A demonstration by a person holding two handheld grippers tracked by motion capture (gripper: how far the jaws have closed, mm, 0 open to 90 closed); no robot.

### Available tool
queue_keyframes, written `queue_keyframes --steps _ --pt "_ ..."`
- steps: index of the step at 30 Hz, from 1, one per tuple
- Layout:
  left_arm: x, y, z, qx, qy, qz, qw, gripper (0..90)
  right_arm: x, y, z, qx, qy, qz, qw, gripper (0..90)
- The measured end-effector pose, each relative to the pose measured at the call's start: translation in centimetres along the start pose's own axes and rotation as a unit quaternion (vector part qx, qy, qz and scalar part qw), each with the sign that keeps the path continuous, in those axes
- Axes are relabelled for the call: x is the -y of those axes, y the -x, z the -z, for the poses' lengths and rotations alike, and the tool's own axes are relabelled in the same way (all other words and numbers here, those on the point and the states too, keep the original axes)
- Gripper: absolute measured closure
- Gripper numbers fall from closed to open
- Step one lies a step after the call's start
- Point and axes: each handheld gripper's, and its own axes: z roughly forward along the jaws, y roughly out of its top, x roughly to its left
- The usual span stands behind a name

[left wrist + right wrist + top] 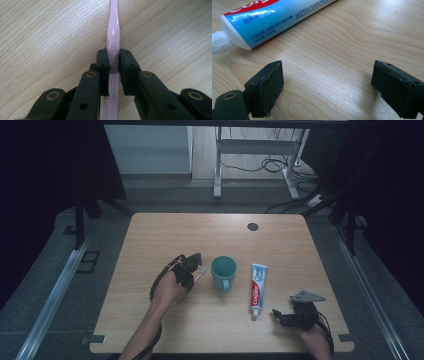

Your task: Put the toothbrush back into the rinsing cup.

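The step in hand is judged to be picking the toothbrush up off the table, likely for the cup just beside it. The grip should be kept square across the thin handle, and the lift made straight up so the brush is not twisted out. The left gripper is clamped on the toothbrush, which lies flat between its pads. The right gripper is held wide apart and empty, low over bare wood near the capped end of the toothpaste.
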Motion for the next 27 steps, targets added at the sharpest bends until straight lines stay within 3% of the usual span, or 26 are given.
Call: queue_keyframes --steps 11,19,27 --pt "0.6 -0.7 0.6 0.017 0.03 0.003 0.9994 79.1 0.0 0.0 0.0 0.0 0.0 0.0 1.0 10.3" --pt "1.3 -0.9 1.4 0.042 0.067 0.0 0.9968 79.2 0.0 0.0 0.0 0.0 0.0 0.0 1.0 10.3" --pt "1.9 -0.9 2.3 0.048 0.1 -0.007 0.9938 79.2 0.0 0.0 0.0 0.0 0.0 0.0 1.0 10.3"
